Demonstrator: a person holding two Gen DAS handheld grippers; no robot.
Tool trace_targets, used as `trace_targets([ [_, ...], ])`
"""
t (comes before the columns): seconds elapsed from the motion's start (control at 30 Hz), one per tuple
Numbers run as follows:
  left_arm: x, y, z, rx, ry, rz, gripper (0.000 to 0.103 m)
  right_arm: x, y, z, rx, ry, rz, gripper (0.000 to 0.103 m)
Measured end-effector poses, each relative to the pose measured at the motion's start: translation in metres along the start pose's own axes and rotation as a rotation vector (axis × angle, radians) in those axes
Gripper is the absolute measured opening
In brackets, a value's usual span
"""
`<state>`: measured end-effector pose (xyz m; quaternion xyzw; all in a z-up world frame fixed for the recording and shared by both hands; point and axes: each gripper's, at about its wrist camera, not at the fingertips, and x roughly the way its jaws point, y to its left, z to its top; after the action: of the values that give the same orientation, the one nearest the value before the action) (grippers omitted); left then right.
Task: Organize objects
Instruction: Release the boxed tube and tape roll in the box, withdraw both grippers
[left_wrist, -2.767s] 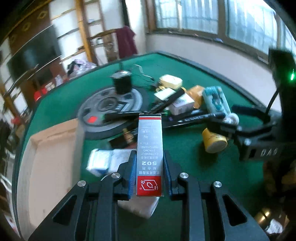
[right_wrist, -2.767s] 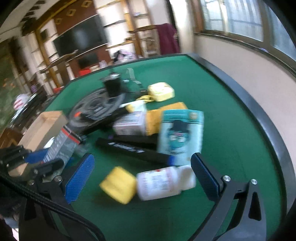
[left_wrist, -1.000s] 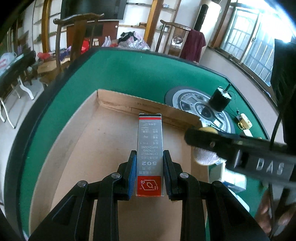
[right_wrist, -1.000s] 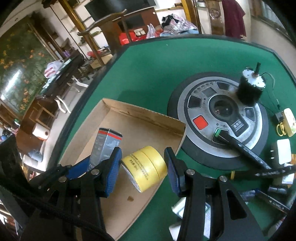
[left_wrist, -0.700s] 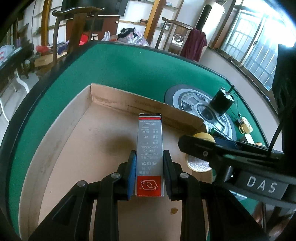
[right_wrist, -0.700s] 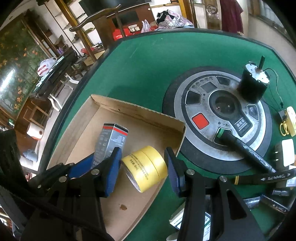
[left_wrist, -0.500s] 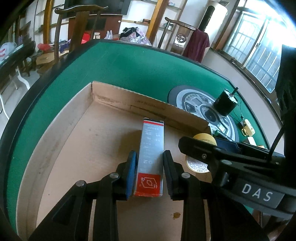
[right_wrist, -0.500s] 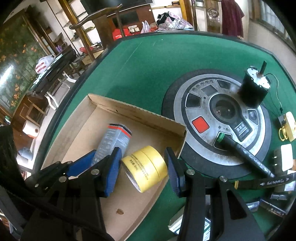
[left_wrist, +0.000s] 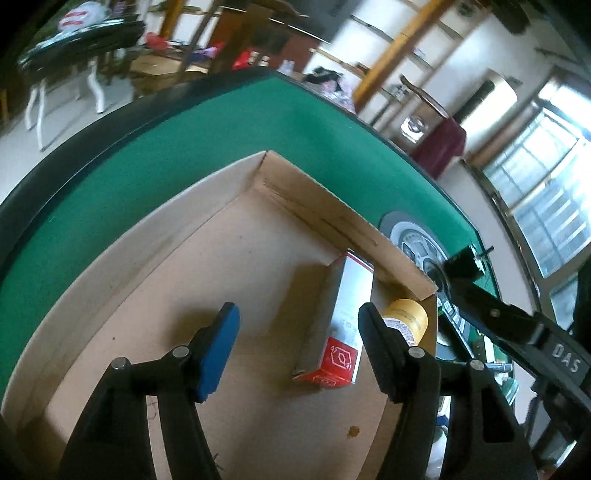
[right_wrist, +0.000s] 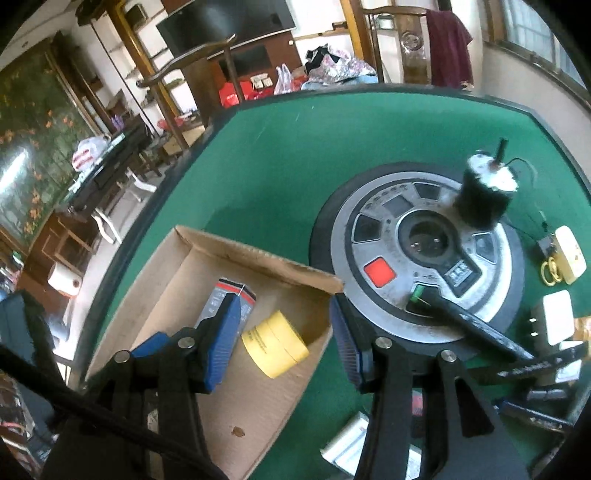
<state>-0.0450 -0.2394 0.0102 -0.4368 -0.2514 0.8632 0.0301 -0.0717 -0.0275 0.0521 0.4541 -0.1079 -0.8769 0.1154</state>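
a cluttered living room with wooden shelves, a dark television and bright windows rings the green felt table (right_wrist: 295, 147), and the cardboard box (left_wrist: 207, 258) takes up the lower half of my left wrist view.

my left gripper (left_wrist: 297, 347) is opening; its jaws stand wide with the glue carton (left_wrist: 343, 317) between them but touching neither pad, leaning toward the right finger. the carton lies in the box's right part, its red end toward the bottom of the frame and its far end against the box's back wall. in the right wrist view the same carton (right_wrist: 231, 299) shows left of centre.

my right gripper (right_wrist: 280, 343) is opening too, and the yellow tape roll (right_wrist: 275, 345) sits on the box floor between the jaws, free of both blue pads as far as i can see. it lies near the box's right corner, just beside the carton.

the carton looks light, thin card that would dent under a hard squeeze; its long flat faces at mid-length are the place to pinch. the tape roll looks stiff and a little heavier, and being round it may roll, so i would take it across its flat ends.

at the right of the right wrist view the round grey scale (right_wrist: 417, 251), the black motor (right_wrist: 484, 199) and other small items are outside the box.
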Motion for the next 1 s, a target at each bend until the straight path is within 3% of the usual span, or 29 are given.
trace_targets([
  [0.23, -0.026, 0.014, -0.029, -0.129, -0.077, 0.058, 0.061, -0.025, -0.014, -0.021, 0.014, 0.0, 0.032, 0.05],
  [0.5, -0.044, 0.006, -0.042, -0.105, -0.084, 0.02, 0.062, -0.067, -0.049, -0.051, 0.047, -0.029, 0.053, 0.05],
  [0.57, -0.059, -0.009, -0.047, -0.058, -0.105, 0.0, 0.063, -0.083, -0.061, -0.056, 0.028, -0.063, 0.017, 0.052],
  [0.63, -0.072, -0.031, -0.055, 0.019, -0.114, -0.017, 0.07, -0.096, -0.075, -0.061, 0.012, -0.099, -0.036, 0.063],
  [0.7, -0.079, -0.064, -0.068, 0.125, -0.109, -0.036, 0.07, -0.106, -0.088, -0.068, 0.006, -0.132, -0.081, 0.065],
  [0.83, -0.068, -0.123, -0.108, 0.322, -0.017, -0.066, 0.07, -0.115, -0.115, -0.079, 0.036, -0.143, -0.11, 0.065],
  [1.0, -0.039, -0.156, -0.144, 0.417, 0.055, 0.006, 0.07, -0.119, -0.137, -0.089, 0.065, -0.138, -0.105, 0.065],
])
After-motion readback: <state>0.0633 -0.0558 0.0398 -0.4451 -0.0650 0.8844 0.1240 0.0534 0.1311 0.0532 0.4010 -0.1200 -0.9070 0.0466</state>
